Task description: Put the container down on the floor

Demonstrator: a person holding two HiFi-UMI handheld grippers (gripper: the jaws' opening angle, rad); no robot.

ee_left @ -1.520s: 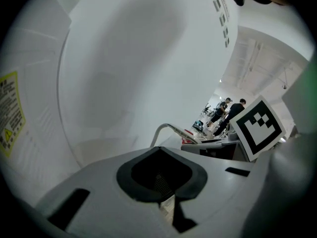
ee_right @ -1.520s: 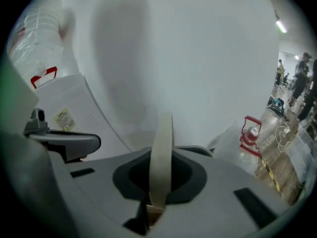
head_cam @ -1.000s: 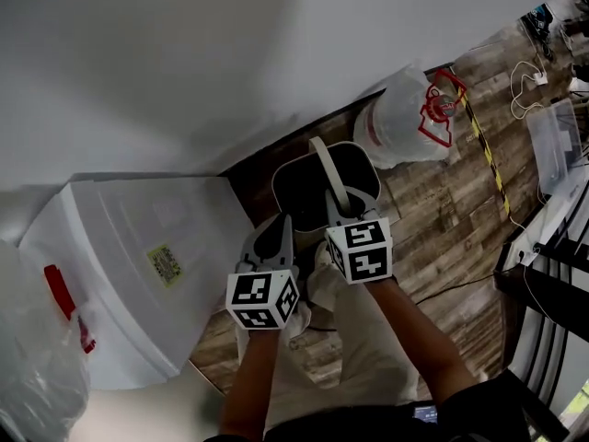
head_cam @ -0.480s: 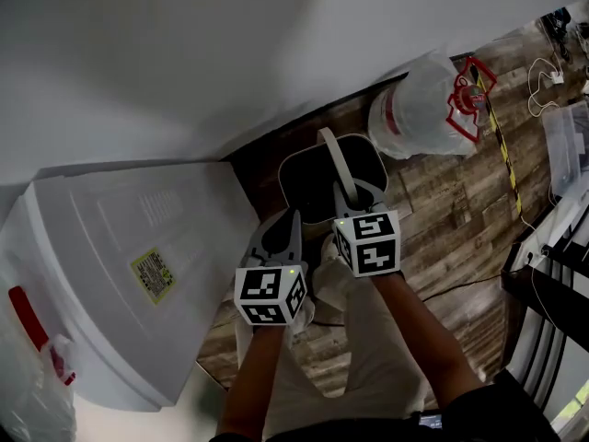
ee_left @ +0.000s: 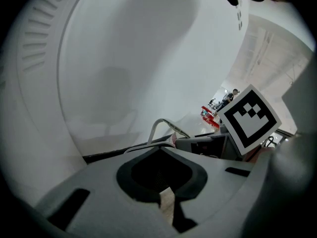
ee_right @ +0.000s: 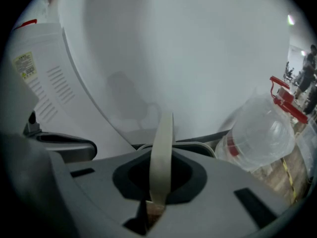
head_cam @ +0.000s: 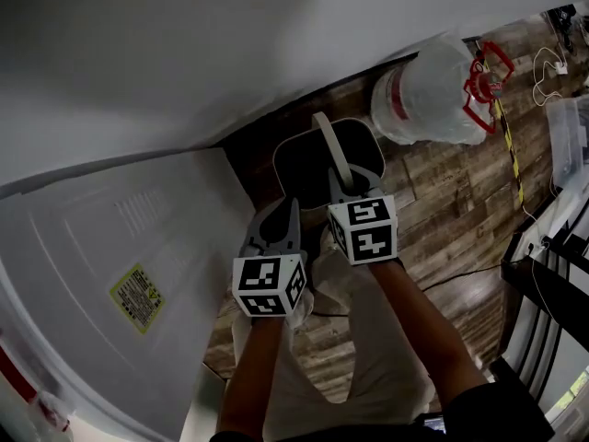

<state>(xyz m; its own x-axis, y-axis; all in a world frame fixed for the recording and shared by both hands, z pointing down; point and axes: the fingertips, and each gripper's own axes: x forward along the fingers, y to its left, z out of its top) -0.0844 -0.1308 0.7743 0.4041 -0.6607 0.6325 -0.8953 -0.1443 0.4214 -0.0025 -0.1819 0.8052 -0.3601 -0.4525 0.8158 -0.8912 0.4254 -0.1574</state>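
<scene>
At the foot of the wall [head_cam: 184, 53], your right gripper [head_cam: 346, 186] pinches the thin handle [head_cam: 329, 147] of the container [head_cam: 304, 168] above the wooden floor [head_cam: 442, 215]. Your left gripper [head_cam: 288, 219] stays out of it, closed and empty. Let go too early and the container could tip into the water jug [head_cam: 433, 95].

Likely a workroom or lab corner: right of the right gripper [head_cam: 344, 184] sit a big water jug [head_cam: 428, 95], striped floor tape [head_cam: 509, 145], loose cables [head_cam: 550, 63] and a clear bin [head_cam: 569, 129]; left of it, a white appliance [head_cam: 101, 274].
</scene>
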